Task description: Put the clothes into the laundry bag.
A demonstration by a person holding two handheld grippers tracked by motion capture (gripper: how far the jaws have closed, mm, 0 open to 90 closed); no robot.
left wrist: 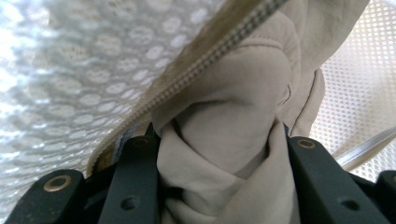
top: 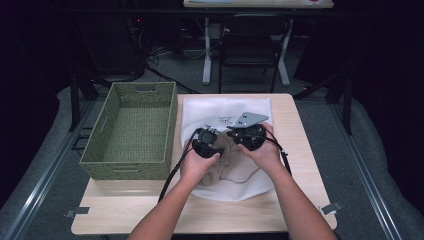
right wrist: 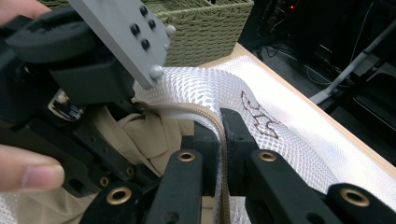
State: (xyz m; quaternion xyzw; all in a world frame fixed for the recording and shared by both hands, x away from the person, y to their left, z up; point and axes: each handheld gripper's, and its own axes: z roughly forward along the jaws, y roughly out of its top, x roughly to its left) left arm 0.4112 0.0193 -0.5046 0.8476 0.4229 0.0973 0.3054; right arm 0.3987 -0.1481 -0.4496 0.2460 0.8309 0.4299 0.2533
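A white mesh bag (top: 220, 107) lies on the table with a beige garment (top: 227, 155) bunched at its opening. My left gripper (top: 207, 142) is shut on a thick fold of the beige garment (left wrist: 233, 116), and the fold fills the gap between its fingers (left wrist: 135, 177). The bag's mesh (left wrist: 70, 70) and its zipper (left wrist: 210, 56) arch just over the garment. My right gripper (top: 248, 134) sits close beside the left gripper (right wrist: 70, 84). It (right wrist: 221, 126) is shut on the bag's zippered edge (right wrist: 205, 114) and lifts that edge over the garment (right wrist: 140, 135).
A green woven basket (top: 132, 130) stands at the table's left, close beside the bag (right wrist: 289, 140) and the basket's wall (right wrist: 210, 28) is just beyond the grippers. Bare wooden table (top: 295, 200) shows at the right and front. A chair and desk legs stand beyond the far edge.
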